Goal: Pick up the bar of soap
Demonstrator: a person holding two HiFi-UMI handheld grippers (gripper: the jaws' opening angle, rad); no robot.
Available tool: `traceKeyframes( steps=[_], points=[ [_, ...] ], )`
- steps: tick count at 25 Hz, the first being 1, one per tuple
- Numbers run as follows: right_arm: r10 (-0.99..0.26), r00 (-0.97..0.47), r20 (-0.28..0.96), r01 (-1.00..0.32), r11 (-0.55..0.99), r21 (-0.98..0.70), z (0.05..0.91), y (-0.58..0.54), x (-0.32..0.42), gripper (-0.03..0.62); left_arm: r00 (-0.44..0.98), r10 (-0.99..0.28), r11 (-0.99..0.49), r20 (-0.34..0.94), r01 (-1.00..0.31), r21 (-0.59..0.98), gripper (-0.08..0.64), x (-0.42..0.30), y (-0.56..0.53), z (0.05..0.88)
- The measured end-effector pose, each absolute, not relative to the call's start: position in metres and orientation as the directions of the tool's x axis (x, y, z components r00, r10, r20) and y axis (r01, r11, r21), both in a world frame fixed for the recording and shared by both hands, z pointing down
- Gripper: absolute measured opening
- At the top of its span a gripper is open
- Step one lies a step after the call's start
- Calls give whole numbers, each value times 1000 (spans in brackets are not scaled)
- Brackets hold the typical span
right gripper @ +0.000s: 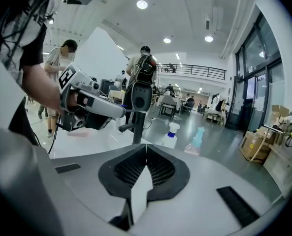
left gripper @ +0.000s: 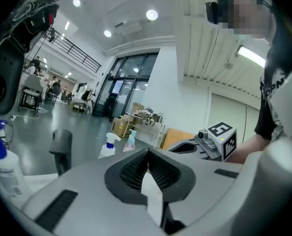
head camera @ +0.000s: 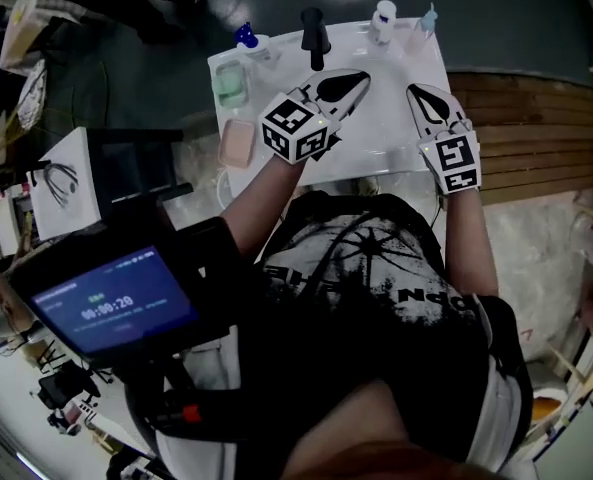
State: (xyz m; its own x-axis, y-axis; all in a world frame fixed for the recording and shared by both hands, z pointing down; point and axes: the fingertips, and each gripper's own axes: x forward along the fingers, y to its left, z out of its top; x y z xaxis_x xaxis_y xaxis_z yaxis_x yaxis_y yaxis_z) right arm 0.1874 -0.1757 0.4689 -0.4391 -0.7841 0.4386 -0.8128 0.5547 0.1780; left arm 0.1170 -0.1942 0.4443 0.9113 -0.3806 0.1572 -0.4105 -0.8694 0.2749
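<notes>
Left gripper (left gripper: 146, 154): jaws pressed together, ribbed pads meeting, nothing between them. Right gripper (right gripper: 146, 149): likewise closed and empty. I hold both above the washbasin (head camera: 396, 138), the left one over its middle, the right one over its right half.

Bar of soap (head camera: 237, 144): pink, oblong, rounded, lying flat on the washbasin's left rim at the near corner. It is apart from both grippers and nearer the left one. Pale green item (head camera: 231, 85) lies just behind it on the same rim; second bar or dish, I cannot tell.

Handling, as I judge it: light, firm, not fragile, but slick, more so if wet, and it may squirt out under a hard pinch. Best hold is across the narrow width at mid-length, pads flat on the long sides, moderate squeeze. Jaws need opening first.

Washbasin's back edge: black tap (head camera: 316, 36), blue-capped bottle (head camera: 248, 40), white bottle (head camera: 383, 20).
</notes>
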Motion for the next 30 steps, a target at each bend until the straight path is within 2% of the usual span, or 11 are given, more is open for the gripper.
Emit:
traceKeyframes(
  steps=[15,30],
  points=[
    [-729,-615,301,-709,678,193,387,-201,71,15,802,-583,-779,129,-597,189,12,-23,-210,387],
    [-687,-666,291,-660,724,199,393,-199,26,15,765,-636,-741,101,-642,196,11,-71,-201,383]
  ],
)
